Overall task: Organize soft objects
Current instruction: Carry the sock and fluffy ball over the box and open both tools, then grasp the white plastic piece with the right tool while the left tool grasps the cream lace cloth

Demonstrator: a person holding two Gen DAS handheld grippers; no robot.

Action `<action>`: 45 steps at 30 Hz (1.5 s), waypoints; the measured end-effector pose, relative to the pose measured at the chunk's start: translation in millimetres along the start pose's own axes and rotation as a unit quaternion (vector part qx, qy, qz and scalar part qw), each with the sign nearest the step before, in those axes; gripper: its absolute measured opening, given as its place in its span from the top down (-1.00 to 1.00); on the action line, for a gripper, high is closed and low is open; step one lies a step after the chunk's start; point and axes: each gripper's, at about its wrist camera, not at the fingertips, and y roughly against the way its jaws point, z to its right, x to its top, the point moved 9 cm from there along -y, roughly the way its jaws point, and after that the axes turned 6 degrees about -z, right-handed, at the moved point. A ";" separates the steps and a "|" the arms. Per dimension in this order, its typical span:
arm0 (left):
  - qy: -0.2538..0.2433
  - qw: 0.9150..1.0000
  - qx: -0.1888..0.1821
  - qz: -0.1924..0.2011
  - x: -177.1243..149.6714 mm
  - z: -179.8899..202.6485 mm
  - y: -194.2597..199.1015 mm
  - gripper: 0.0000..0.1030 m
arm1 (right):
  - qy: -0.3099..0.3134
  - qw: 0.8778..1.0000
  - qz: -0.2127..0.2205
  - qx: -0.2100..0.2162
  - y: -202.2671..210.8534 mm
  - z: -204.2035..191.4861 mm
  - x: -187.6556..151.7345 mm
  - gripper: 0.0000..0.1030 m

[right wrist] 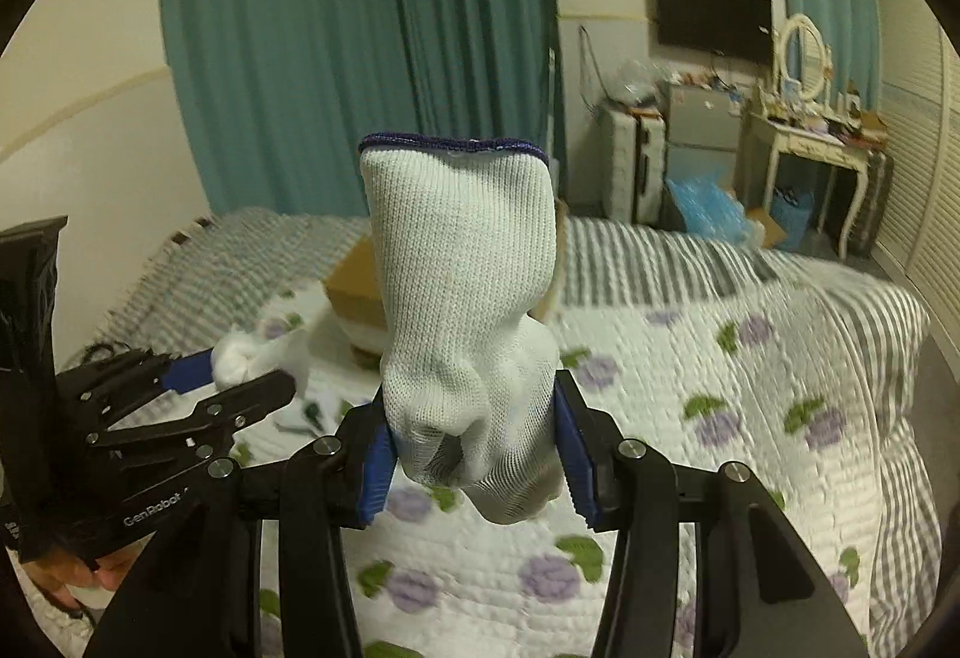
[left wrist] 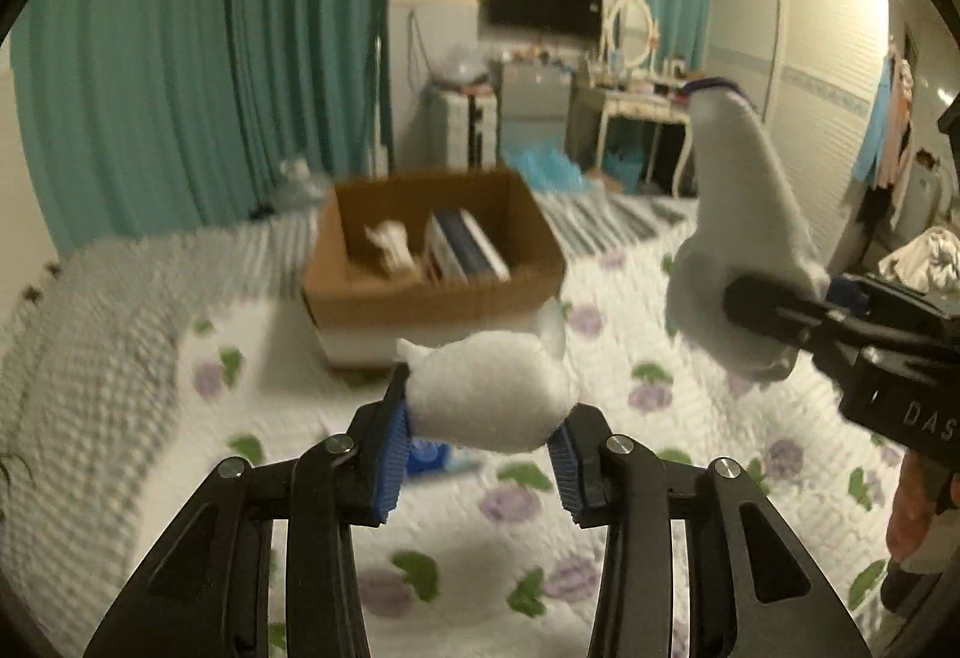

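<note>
I have the white knit glove (right wrist: 462,310) pinched at its bunched finger end between my right gripper (right wrist: 474,454) fingers, clear above the bed (right wrist: 690,388). Its long axis stands upright, blue-trimmed cuff on top. My left gripper (left wrist: 480,442) fingers squeeze a white cotton wad (left wrist: 489,397), also aloft. I judge both are held high for carrying toward the cardboard box (left wrist: 432,262) ahead, which already holds books (left wrist: 465,247).
</note>
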 end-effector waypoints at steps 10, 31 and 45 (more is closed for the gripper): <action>-0.017 0.998 0.037 0.038 71.6 -35.0 -21.6 0.21 | 0.012 1.000 0.014 0.013 -37.1 -15.9 76.1 0.09; -0.037 0.999 0.025 -0.020 84.8 -72.9 -206.0 -0.28 | -0.054 0.996 -0.064 -0.009 -258.7 49.7 127.2 0.03; -0.049 0.997 0.046 0.029 109.3 -54.9 -86.3 -0.47 | -0.048 0.996 0.012 -0.071 -124.7 52.0 157.4 -0.80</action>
